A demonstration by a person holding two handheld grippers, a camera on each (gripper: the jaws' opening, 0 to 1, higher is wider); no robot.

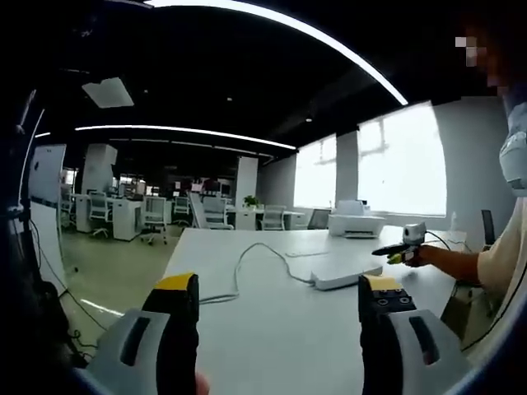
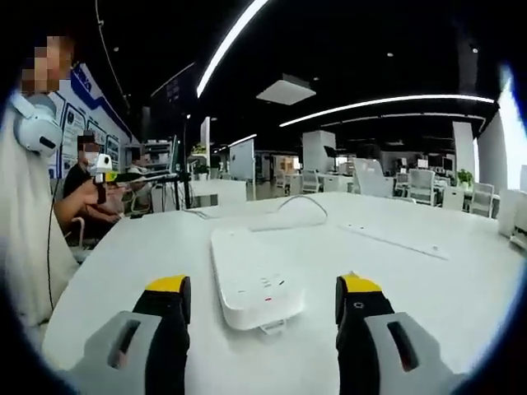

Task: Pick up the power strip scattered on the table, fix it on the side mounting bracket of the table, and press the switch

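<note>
A white power strip (image 2: 251, 280) lies flat on the white table (image 2: 428, 280), just beyond and between the two yellow-tipped jaws of my right gripper (image 2: 263, 290), which is open and apart from it. Its white cable (image 2: 300, 202) loops away across the table. In the left gripper view the power strip (image 1: 346, 271) lies right of centre, and its cable (image 1: 247, 263) runs left toward the table edge. My left gripper (image 1: 278, 288) is open above the table, short of the strip. A hand holds the right gripper (image 1: 403, 247) beyond the strip, and the left gripper (image 2: 123, 175) shows at the far left.
A white printer (image 1: 356, 222) stands at the far end of the table. A person's arm (image 1: 449, 259) reaches in from the right. Another person sits behind at a desk (image 2: 86, 177). Office desks and chairs (image 1: 152, 218) fill the room beyond.
</note>
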